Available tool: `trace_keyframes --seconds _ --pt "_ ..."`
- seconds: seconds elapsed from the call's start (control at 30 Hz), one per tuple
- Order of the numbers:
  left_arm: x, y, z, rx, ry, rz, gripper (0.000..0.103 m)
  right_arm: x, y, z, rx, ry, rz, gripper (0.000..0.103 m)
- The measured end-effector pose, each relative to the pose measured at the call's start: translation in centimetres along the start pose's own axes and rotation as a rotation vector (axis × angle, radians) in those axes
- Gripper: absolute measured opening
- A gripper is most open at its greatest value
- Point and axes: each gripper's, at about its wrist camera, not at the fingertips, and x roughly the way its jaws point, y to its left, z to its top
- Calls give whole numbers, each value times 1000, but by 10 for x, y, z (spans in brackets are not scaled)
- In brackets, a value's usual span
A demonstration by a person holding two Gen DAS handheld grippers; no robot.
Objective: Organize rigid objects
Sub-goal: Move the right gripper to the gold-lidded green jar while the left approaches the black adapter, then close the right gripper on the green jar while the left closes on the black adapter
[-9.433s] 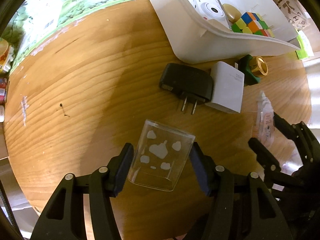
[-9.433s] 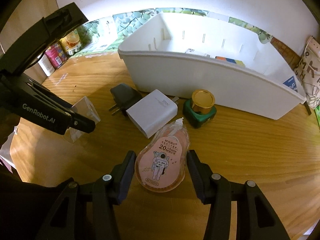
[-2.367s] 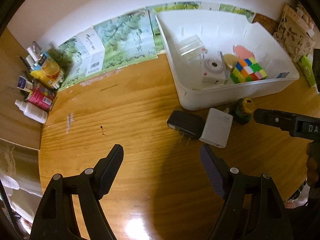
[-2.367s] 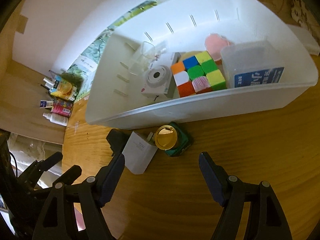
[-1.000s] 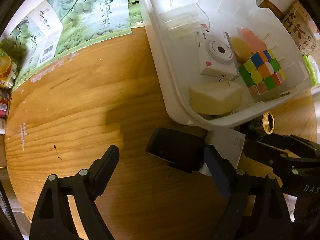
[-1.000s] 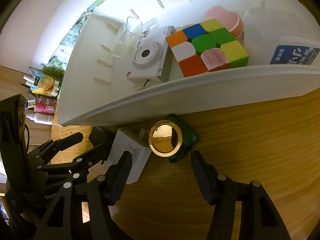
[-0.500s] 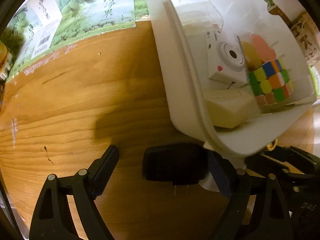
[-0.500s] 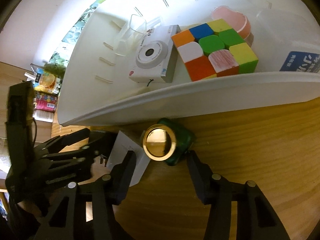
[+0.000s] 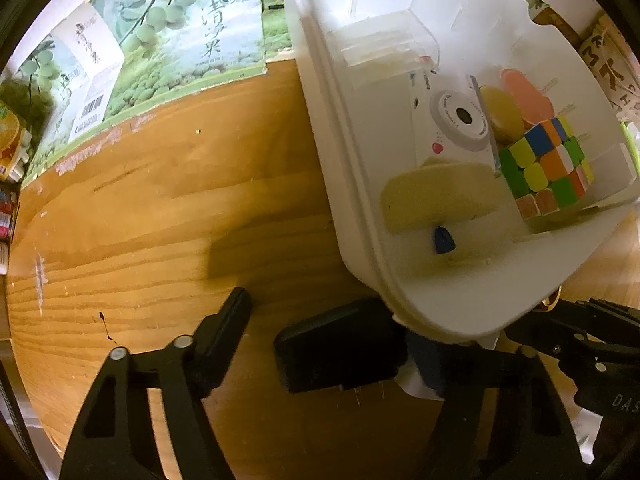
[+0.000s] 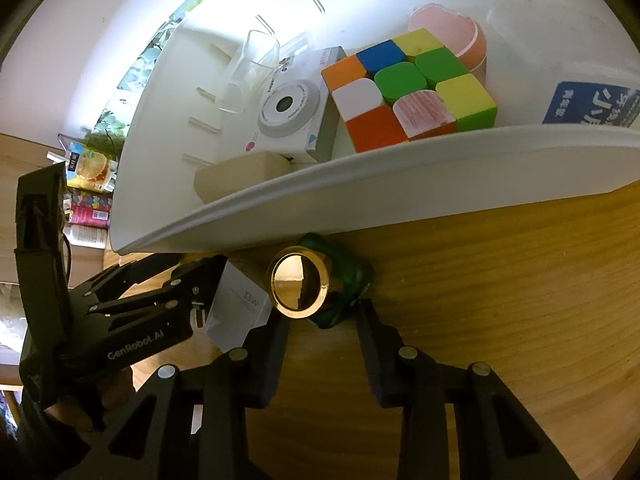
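Observation:
A black plug adapter [image 9: 340, 350] lies on the wooden table against the white bin [image 9: 360, 216]. My left gripper [image 9: 334, 336] is open with its fingers on either side of the adapter. A white charger [image 10: 240, 308] lies beside it. A green bottle with a gold cap [image 10: 308, 286] stands by the bin wall [image 10: 360, 196]. My right gripper [image 10: 322, 332] is open, its fingers flanking the bottle's base. The bin holds a colour cube [image 10: 408, 88], a white camera [image 10: 294, 116], a clear box [image 10: 248, 72] and a cream block [image 9: 436, 200].
Green printed cartons [image 9: 160, 40] lean along the back wall. Small packets and bottles [image 10: 88, 184] stand at the far left. Bare wooden table [image 9: 160, 220] spreads to the left of the bin. The left gripper's body [image 10: 100, 320] shows in the right wrist view.
Both grippers have come down and closer to the bin. The left now straddles the black adapter; the right has closed in around the green bottle.

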Motion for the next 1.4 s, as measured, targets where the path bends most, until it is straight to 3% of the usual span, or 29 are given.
trace_keyframes --seconds 0.23,0.5,0.57,0.6,1.03,1.13,1.27,1.3,1.4 --pt "-3 -9 4 59 -11 -26 41 -1 -2 -2 7 8 8 29" --pt "-9 -6 10 25 4 -76 22 -10 -12 -9 39 8 45 15" --pt "-8 0 9 5 15 -83 4 -14 -17 -12 45 6 53 9" --pt "-5 8 8 -4 23 -81 3 -15 -18 -12 49 4 56 8" --pt "-17 53 -15 -174 39 -120 5 -39 -40 -20 121 -74 45 10" --pt "-17 57 -17 -200 47 -128 15 -42 -44 -22 132 -93 53 19" --pt "-22 54 -26 -213 55 -119 16 -43 -44 -22 137 -113 63 29" --pt "-26 51 -31 -216 55 -119 18 -42 -43 -22 136 -114 69 31" --pt "-37 46 -41 -217 51 -120 45 -41 -41 -21 135 -122 76 44"
